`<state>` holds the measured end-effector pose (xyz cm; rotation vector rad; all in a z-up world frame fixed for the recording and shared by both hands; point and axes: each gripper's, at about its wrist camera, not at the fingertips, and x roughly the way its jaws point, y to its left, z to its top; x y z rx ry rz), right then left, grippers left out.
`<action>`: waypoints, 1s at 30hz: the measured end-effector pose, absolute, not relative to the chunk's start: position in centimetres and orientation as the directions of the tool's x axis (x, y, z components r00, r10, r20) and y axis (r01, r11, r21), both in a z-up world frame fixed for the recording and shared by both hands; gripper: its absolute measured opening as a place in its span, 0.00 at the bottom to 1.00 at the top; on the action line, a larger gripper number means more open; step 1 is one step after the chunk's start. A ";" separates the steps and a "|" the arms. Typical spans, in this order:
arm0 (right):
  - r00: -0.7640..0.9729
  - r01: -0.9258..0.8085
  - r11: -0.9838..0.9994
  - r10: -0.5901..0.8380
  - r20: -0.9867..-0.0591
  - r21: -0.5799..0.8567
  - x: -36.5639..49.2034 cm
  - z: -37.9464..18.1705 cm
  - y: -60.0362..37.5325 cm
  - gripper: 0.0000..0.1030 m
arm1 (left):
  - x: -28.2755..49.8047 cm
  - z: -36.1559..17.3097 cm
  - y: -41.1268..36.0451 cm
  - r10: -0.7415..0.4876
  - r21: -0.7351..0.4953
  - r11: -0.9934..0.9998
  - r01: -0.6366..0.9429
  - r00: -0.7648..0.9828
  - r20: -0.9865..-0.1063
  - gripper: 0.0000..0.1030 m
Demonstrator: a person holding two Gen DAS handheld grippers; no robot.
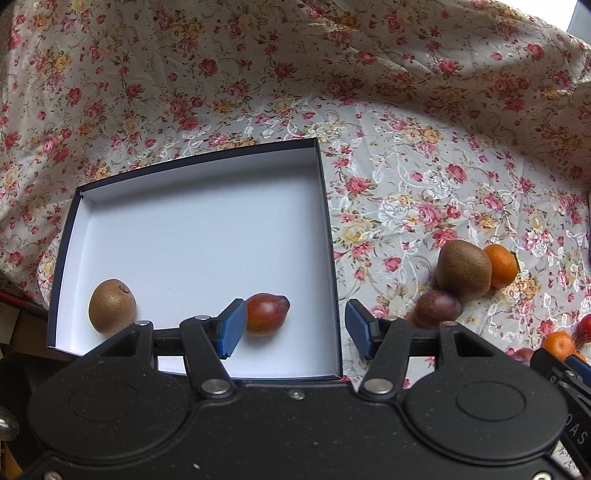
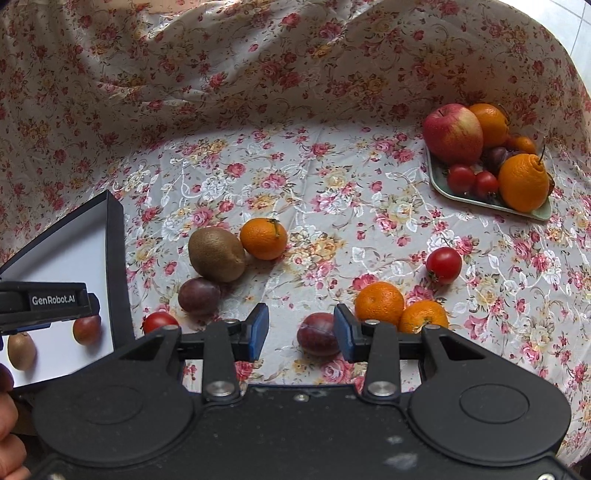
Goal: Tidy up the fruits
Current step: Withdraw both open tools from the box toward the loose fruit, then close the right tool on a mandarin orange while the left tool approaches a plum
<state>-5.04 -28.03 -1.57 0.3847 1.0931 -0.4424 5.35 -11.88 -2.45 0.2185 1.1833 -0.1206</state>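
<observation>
Right wrist, floral cloth [image 2: 295, 177], tiled floor [image 2: 569, 14]

Both grippers share one build: a matte black, faintly speckled body with two round raised discs side by side, flat black link bars pinned by silver rivets, a small screw at the top centre, and triangular cut-outs in the outer arms. The left gripper [image 1: 293, 328] ends in two fingers [image 1: 232, 328] with ribbed blue pads, as does the right gripper [image 2: 300, 332]. In the right wrist view the left gripper's side reads "GenRobot.AI" in white.
</observation>
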 end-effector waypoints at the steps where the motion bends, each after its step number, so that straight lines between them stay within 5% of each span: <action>1: 0.386 0.532 0.843 -0.157 -0.909 0.080 -5.3 -1.6 -28.6 0.40 | 5.2 -2.4 -12.3 0.018 0.106 0.971 0.215 0.374 -0.927 0.61; 30: 0.271 0.812 0.567 -0.151 -0.951 0.141 -11.0 -4.7 -39.4 0.40 | 2.8 -3.4 -18.2 -0.088 0.006 0.941 0.337 0.263 -0.961 0.61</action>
